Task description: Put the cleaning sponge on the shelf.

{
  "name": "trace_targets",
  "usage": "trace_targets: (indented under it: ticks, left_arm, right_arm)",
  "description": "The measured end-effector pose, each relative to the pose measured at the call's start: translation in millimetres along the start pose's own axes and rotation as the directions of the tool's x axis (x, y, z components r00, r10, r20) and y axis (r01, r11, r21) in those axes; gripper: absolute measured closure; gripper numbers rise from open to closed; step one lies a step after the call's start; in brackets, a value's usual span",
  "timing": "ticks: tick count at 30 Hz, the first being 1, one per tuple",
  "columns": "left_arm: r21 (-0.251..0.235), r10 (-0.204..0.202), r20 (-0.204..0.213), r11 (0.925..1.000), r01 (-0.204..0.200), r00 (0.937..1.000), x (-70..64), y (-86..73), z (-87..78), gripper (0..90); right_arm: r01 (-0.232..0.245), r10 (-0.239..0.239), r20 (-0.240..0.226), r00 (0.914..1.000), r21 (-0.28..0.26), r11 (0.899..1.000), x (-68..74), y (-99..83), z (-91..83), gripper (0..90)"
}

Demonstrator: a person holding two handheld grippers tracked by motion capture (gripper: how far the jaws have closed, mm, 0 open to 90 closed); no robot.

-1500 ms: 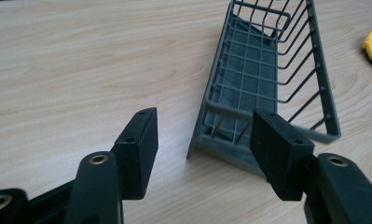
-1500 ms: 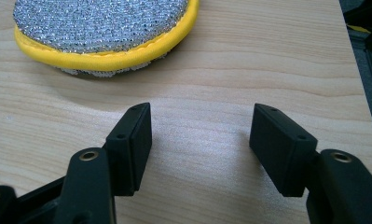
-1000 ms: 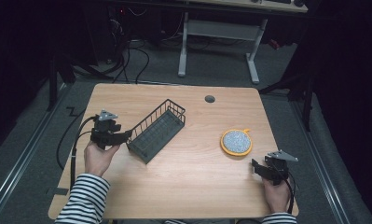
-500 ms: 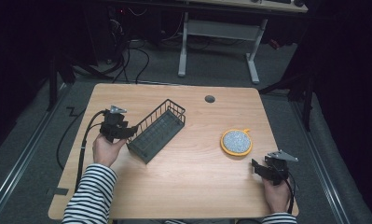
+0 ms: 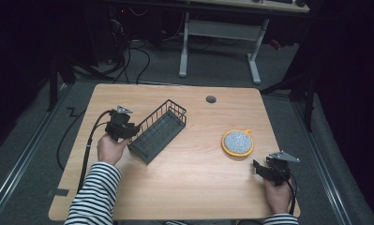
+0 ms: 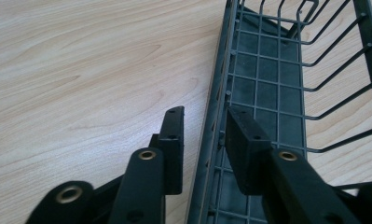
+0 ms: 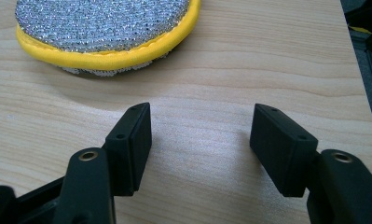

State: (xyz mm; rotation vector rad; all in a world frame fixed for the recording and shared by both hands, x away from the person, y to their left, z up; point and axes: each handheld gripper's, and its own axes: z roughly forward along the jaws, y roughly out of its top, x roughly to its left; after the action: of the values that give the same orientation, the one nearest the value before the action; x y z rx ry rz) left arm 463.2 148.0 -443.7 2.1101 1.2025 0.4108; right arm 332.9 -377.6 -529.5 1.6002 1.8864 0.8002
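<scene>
A dark wire basket [image 5: 159, 131] lies slantwise on the wooden table [image 5: 194, 187], left of centre. My left gripper [image 5: 128, 131] is at the basket's near left end. In the left gripper view this gripper [image 6: 204, 126] is open and straddles the basket's long side wall, one jaw outside over the wood, the other inside over the mesh floor [image 6: 277, 84]. A round silver scrubbing pad with a yellow rim [image 5: 237, 142] lies right of centre. My right gripper [image 5: 262, 169] rests near the front right corner, open and empty [image 7: 200, 135], with the pad [image 7: 104, 23] just ahead of it.
A round cable hole [image 5: 211, 99] sits near the table's far edge. The left gripper's cable [image 5: 88, 140] loops off the table's left side. A white-legged desk [image 5: 217, 33] stands beyond the table. The table's right edge [image 7: 356, 70] runs close to the right gripper.
The left hand has moved its gripper forward and right along the basket, so the jaws now straddle its side wall. The right gripper and the pad have not moved.
</scene>
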Motion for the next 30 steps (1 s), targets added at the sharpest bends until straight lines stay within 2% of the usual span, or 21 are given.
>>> trace_targets:
  ticks: [12, 20, 30]
  left_arm:
    - [-0.008, 0.007, 0.02, 0.9999, -0.007, 0.9998, -1.6, 1.0, 2.1, 82.1]
    - [-0.007, 0.015, 0.04, 0.9999, -0.014, 0.9991, -3.7, 0.8, 1.7, 84.3]
    - [-0.013, 0.037, 0.064, 0.9993, -0.037, 0.9973, -15.5, 0.3, 2.5, 85.5]
  right_arm:
    - [0.0, 0.0, 0.0, 1.0, 0.0, 1.0, 0.0, 0.0, 0.0, 38.9]
    - [0.0, 0.0, 0.0, 1.0, 0.0, 1.0, 0.0, 0.0, 0.0, 38.9]
    - [0.0, 0.0, 0.0, 1.0, 0.0, 1.0, 0.1, 0.0, 0.0, 38.9]
